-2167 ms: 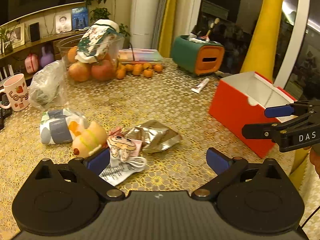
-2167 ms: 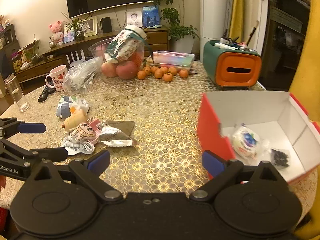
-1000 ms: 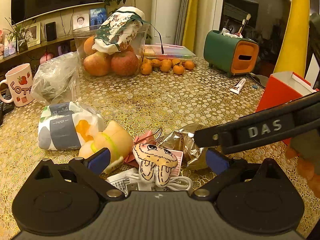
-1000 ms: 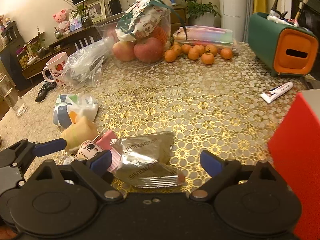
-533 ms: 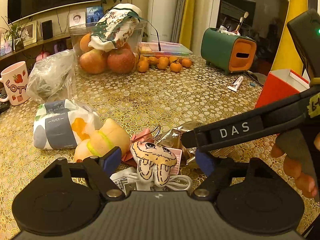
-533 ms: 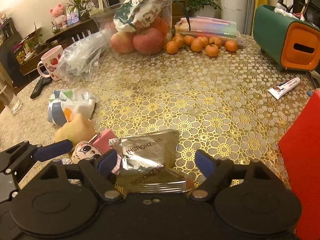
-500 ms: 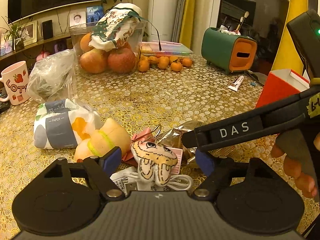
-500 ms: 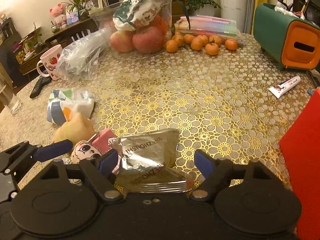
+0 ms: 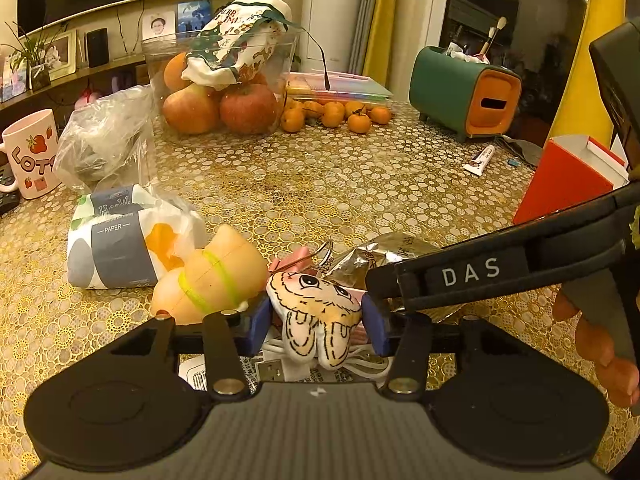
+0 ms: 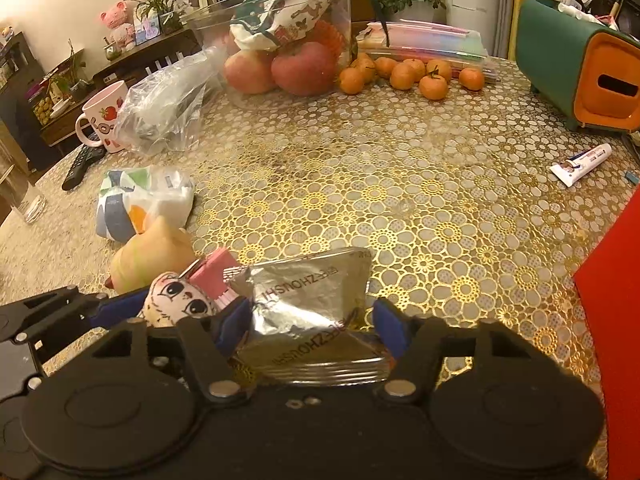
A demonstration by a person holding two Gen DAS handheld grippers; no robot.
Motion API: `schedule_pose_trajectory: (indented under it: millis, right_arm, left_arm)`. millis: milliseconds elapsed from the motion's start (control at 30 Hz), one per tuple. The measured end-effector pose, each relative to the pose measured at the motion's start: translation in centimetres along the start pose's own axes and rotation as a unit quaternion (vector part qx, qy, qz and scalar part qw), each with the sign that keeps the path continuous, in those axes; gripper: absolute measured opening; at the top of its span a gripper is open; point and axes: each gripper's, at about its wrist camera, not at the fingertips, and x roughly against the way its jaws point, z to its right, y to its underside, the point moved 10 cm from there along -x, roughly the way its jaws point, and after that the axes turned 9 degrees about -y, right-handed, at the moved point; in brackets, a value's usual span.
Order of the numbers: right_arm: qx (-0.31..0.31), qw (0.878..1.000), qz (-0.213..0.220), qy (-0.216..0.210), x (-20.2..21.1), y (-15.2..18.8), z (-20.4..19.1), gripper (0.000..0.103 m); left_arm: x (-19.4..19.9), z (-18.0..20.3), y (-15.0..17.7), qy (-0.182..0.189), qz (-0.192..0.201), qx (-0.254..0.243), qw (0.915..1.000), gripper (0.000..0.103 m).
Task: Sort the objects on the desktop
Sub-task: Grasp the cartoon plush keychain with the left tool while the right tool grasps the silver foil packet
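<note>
1. Our left gripper (image 9: 318,320) has its jaws pinched in on the little plush face keychain (image 9: 318,312), blue pads touching it on both sides. It sits low over the gold lace tablecloth (image 9: 340,184), right at the near edge of the clutter pile.
2. Our right gripper (image 10: 310,326) is closing around the silver foil packet (image 10: 308,304). The packet is between the jaws, and it looks like the left pad is at its edge while the right pad still has a sliver of gap, so we wouldn't call it gripped.
3. In the left wrist view the right gripper's finger, printed "DAS", cuts across from the right and lies over the foil packet, just beside the plush.
4. Pile layout: a peach squishy toy (image 9: 208,276) with green bands sits just left of the plush, and a paper tissue pack (image 9: 120,248) lies behind that. Something pink (image 10: 214,272) and a white cable (image 9: 360,364) are under the plush.
5. The red box (image 9: 560,184) stands on the right side of the table, well apart from the pile.
6. Farther back: a clear tub of apples (image 9: 224,100), loose mandarins (image 9: 332,114), a green and orange container (image 9: 464,92), a small white tube (image 9: 478,160), a crumpled plastic bag (image 9: 104,140) and a pink mug (image 9: 30,152).
</note>
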Motion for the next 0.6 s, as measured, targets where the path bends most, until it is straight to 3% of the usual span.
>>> schedule_pose_trajectory:
  millis: [600]
  right_arm:
    - [-0.009, 1.0, 0.016, 0.018, 2.4, 0.7, 1.2, 0.051]
  left_arm:
    - [1.3, 0.5, 0.0, 0.003, 0.003, -0.004, 1.0, 0.046]
